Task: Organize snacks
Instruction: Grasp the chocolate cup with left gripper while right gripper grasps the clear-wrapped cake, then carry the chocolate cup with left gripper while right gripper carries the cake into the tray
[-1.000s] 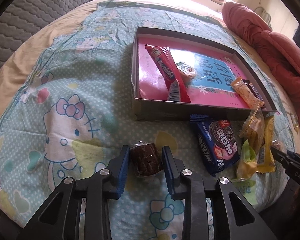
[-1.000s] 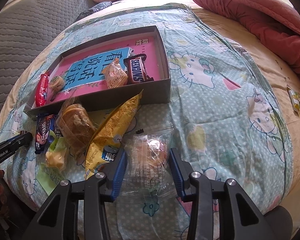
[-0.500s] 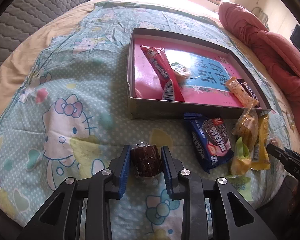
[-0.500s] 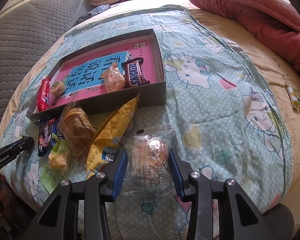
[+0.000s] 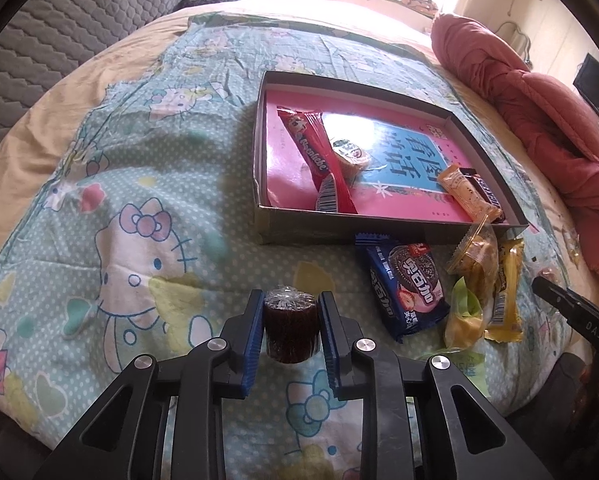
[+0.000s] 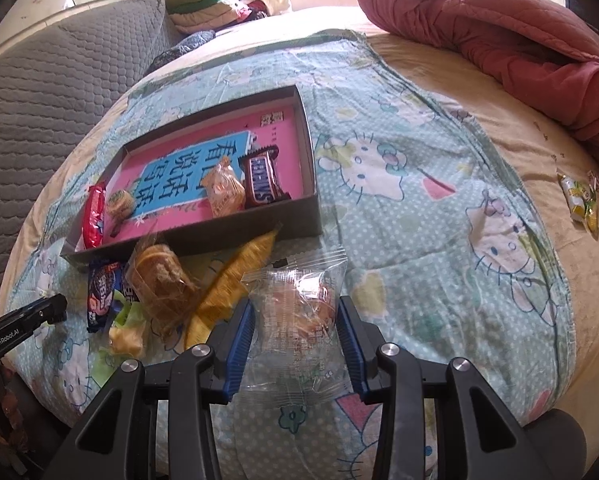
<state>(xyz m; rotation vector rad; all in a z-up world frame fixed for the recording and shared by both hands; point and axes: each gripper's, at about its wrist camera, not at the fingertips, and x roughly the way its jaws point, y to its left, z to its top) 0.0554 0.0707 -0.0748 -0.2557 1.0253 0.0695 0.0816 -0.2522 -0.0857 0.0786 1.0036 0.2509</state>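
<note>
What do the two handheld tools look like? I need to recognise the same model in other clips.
Both match: the left tool and right tool have matte black plastic linkage arms with triangular cutouts, round silver pivot screws and blue ribbed pads. White "GenRobot.AI" lettering marks the left tool's side. No cables or sleeves show.

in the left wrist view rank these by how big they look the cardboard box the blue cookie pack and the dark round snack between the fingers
1. cardboard box
2. blue cookie pack
3. dark round snack, though it sits nearest the camera, which inflates it.
</note>
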